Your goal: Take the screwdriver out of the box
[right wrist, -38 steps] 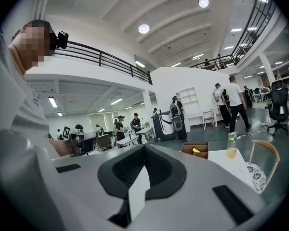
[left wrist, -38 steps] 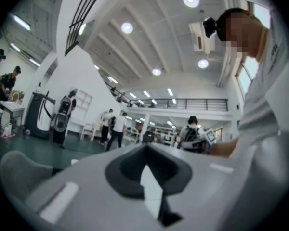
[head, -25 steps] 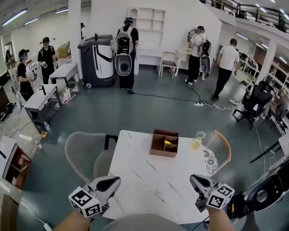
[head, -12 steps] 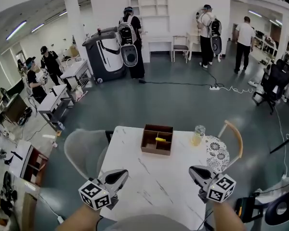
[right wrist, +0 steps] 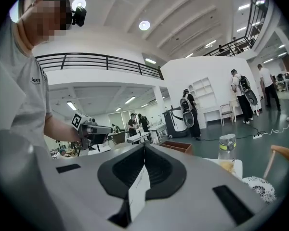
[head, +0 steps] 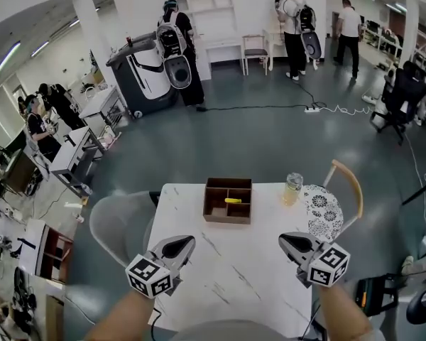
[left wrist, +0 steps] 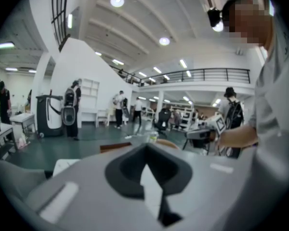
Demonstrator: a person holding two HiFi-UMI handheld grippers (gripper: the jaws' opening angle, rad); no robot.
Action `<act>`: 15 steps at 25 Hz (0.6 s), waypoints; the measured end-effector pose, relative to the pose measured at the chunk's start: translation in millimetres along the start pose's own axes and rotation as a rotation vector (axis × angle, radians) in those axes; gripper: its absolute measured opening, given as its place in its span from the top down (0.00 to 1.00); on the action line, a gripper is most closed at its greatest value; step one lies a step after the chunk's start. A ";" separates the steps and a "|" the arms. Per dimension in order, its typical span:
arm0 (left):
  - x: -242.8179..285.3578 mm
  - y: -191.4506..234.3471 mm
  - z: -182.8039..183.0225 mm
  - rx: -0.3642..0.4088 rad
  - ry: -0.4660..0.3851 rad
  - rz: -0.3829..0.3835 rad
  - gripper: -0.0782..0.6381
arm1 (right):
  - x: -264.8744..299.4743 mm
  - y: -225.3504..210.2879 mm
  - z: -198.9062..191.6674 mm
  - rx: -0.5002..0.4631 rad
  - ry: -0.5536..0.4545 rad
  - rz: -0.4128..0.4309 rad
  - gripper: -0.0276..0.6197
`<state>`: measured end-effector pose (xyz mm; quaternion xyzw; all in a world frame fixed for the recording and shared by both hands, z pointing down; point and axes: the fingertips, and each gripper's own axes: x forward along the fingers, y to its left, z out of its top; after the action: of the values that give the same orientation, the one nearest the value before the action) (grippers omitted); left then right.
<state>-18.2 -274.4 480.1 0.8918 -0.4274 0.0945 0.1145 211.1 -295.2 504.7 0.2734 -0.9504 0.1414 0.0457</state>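
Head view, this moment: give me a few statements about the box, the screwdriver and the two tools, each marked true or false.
1. The yellow screwdriver lies inside the wooden box. True.
2. The left tool is gripping the screwdriver. False: its jaws are together on nothing, and it hovers over the near part of the table, well short of the box.
3. A bottle stands on the table to the right of the box. True.
4. The box stands at the table's near edge, between the two tools. False: it sits at the far edge, ahead of both the left tool and the right tool.
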 end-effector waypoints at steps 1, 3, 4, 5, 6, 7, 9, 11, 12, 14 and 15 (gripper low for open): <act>5.0 5.4 -1.5 0.012 0.003 -0.012 0.88 | 5.3 -1.7 -0.3 -0.004 0.005 -0.011 0.94; 13.0 14.3 -4.2 0.037 0.008 -0.038 0.88 | 15.2 -2.9 -0.6 -0.003 0.016 -0.035 0.94; 16.4 18.2 -4.8 0.049 0.009 -0.051 0.88 | 19.5 -2.8 -0.5 0.000 0.021 -0.047 0.94; 20.4 22.2 -5.4 0.058 0.010 -0.064 0.88 | 23.8 -2.8 -0.6 0.005 0.026 -0.058 0.94; 25.1 26.4 -6.3 0.065 0.010 -0.075 0.88 | 28.3 -3.1 -1.4 0.007 0.031 -0.067 0.94; 30.4 30.7 -7.9 0.070 0.010 -0.087 0.88 | 33.5 -3.8 -3.0 0.008 0.036 -0.074 0.94; 41.4 39.5 -12.4 0.084 0.015 -0.110 0.88 | 46.0 -5.6 -6.7 0.003 0.048 -0.083 0.94; 52.3 46.8 -16.1 0.112 0.026 -0.133 0.88 | 59.7 -8.8 -8.4 -0.006 0.056 -0.086 0.94; 58.2 49.4 -17.7 0.130 0.033 -0.146 0.88 | 66.3 -11.2 -9.0 -0.010 0.059 -0.086 0.94; 71.2 52.9 -21.3 0.164 0.048 -0.174 0.88 | 77.5 -17.5 -10.6 -0.013 0.066 -0.086 0.94; 78.0 53.9 -23.3 0.180 0.055 -0.186 0.86 | 82.2 -21.0 -11.8 -0.014 0.070 -0.086 0.94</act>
<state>-13.9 -358.4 529.9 0.9314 -0.3291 0.1459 0.0543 152.8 -350.3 534.6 0.3086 -0.9365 0.1420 0.0869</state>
